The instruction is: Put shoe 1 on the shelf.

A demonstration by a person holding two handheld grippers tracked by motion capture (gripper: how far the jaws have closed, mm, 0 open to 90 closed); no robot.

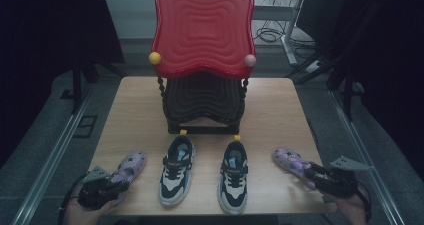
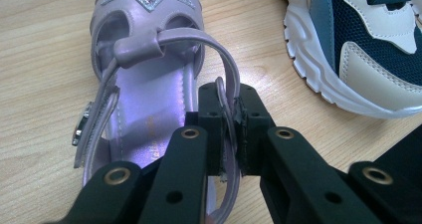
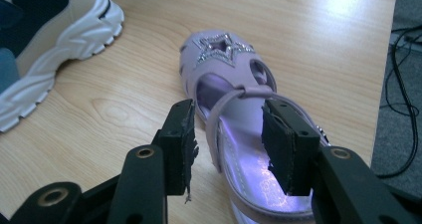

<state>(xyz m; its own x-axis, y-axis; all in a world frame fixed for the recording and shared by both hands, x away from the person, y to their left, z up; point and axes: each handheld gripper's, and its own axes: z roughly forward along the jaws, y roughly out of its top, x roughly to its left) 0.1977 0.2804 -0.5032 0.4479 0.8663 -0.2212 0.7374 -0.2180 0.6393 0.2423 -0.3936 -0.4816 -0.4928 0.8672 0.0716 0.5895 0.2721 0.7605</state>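
While pinching the thin strap of the left lilac glitter-trimmed sandal [image 2: 149, 84] at seven o'clock on the pale wooden worktop [image 1: 280, 110], left tongs [image 2: 230, 129] nearly shut. Right tongs [image 3: 226, 144] parted, straddling the right lilac star-fronted sandal [image 3: 224, 64] at four o'clock, gripping nothing. Probably mid-pickup; next, closing on that strap. Faint insole print, unreadable.

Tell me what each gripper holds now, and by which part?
Left gripper pinches the left purple sandal by its side strap. Right gripper is open around the right purple sandal, holding nothing.
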